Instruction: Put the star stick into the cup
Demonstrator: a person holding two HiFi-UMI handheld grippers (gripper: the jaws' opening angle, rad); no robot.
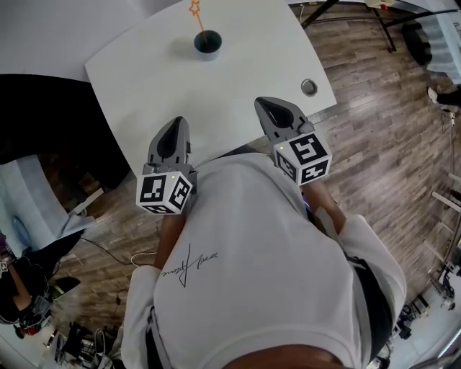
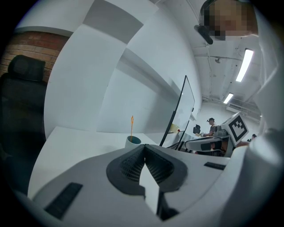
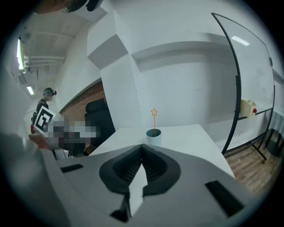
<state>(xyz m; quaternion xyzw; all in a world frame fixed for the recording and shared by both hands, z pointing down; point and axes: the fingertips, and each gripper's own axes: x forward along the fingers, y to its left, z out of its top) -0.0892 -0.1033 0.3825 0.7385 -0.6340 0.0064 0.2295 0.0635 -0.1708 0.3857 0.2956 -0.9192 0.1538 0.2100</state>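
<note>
White table on wood floor, white walls behind. Far left, black chair. Left gripper over near table edge, jaws pressed together, nothing between them. Beyond it, near table's far edge, teal cup stands upright. Orange star stick stands inside cup, star on top. Cup well apart from both grippers. Right gripper over near edge, jaws likewise together, empty. Round grommet near table's right corner.

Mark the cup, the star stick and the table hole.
Cup (image 3: 154, 138), right gripper view, its outer wall.
Star stick (image 3: 154, 122), right gripper view, mid-shaft.
Table hole (image 1: 309, 87), head view, its centre.
</note>
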